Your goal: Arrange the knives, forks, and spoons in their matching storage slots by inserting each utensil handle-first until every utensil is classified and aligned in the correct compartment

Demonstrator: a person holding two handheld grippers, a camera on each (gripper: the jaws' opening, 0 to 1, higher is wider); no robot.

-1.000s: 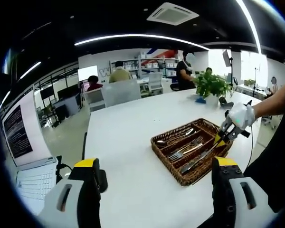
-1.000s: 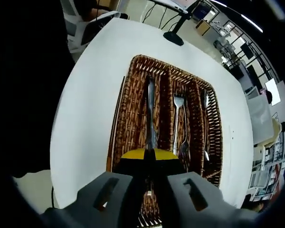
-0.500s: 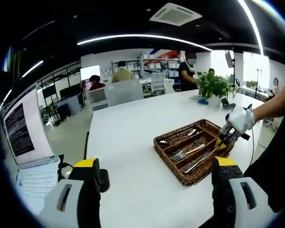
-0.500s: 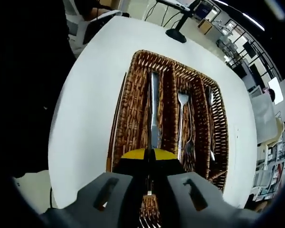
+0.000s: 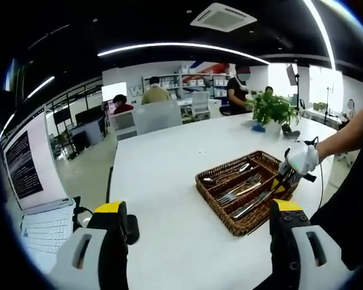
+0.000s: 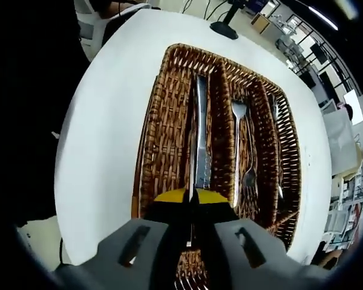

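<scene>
I am holding my left hand-held gripper (image 5: 202, 241) wide open and empty over the white surface (image 5: 163, 175). My right hand-held gripper (image 6: 190, 199) is pinching a knife (image 6: 199, 139) lying in the wicker tray's (image 6: 154, 145) leftmost slot, forks (image 6: 239, 151) alongside.

The left gripper (image 5: 202, 241) and right gripper (image 6: 190, 208) are showing grey jaws with yellow tips, and the hand (image 5: 302, 158) is wearing a white glove.

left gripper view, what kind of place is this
Most likely an open-plan office or lab. A big white table holds a wicker cutlery tray, with a laptop at its edge; behind it people sit at desks by stocked shelves, under strip lights and a ceiling air-conditioning unit.
</scene>
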